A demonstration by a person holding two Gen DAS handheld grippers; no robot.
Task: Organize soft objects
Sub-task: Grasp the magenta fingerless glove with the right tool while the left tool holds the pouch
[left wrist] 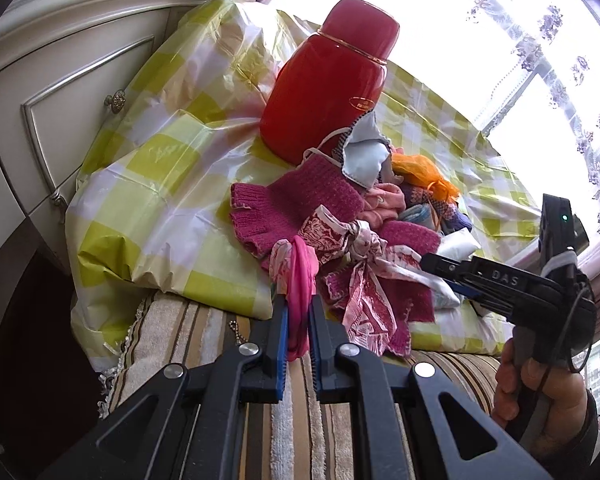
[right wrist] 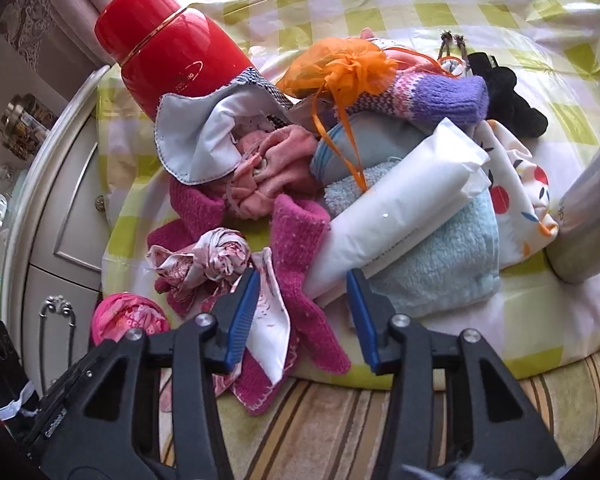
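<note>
Centrally, a pink cloth (left wrist: 300,280) was gripped by the left hand-held gripper (left wrist: 299,332), low in the frame. Right hand-held gripper (right wrist: 302,312) was recorded spread wide, empty, before the soft pile (right wrist: 300,184); red flask (right wrist: 172,56) at upper left.

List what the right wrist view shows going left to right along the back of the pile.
Red thermos → orange mesh pouch → purple knitted sock → black item.

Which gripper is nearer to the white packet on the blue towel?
Right. The right gripper is open at the white packet's near end; the left gripper is off beside the pile, clamping a pink cloth.
</note>
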